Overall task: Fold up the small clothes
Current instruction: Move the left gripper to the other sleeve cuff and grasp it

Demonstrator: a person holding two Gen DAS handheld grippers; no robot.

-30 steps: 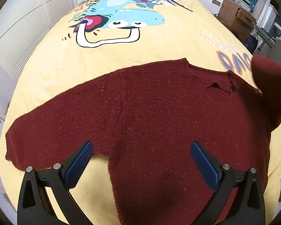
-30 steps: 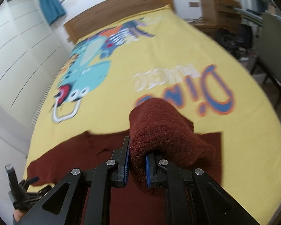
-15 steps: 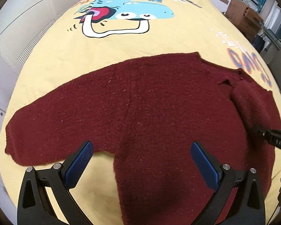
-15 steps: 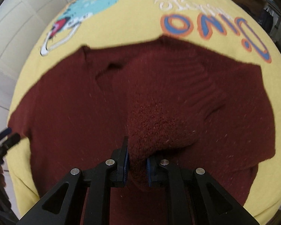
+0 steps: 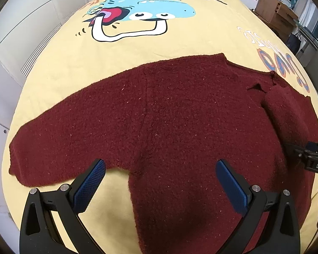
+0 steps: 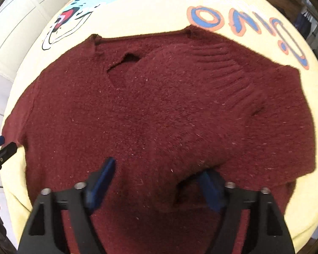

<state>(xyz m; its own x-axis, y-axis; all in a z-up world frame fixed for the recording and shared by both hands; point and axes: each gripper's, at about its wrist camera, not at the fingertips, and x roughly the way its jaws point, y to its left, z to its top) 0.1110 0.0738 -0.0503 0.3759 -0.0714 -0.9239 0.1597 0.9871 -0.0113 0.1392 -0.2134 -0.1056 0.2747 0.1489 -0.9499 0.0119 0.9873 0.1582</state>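
Note:
A dark red knitted sweater (image 5: 169, 114) lies flat on the yellow bed cover; it also shows in the right wrist view (image 6: 137, 110). Its left sleeve (image 5: 59, 139) stretches out flat to the left. Its right sleeve (image 6: 190, 89) is folded inward over the body, and shows in the left wrist view (image 5: 286, 114). My left gripper (image 5: 159, 182) is open and empty above the sweater's lower left edge. My right gripper (image 6: 156, 180) is open, with the cuff end of the folded sleeve lying loose between its fingers. It shows at the right edge of the left wrist view (image 5: 311, 156).
The yellow bed cover (image 5: 180, 42) with a cartoon print fills the view. White wardrobe doors (image 5: 21, 21) stand on the left. Wooden drawers and shelves (image 5: 277, 14) stand at the far right, beyond the bed.
My right gripper carried the right sleeve down and inward over the sweater's body, then opened and let it go. My left gripper stayed open and shifted only slightly.

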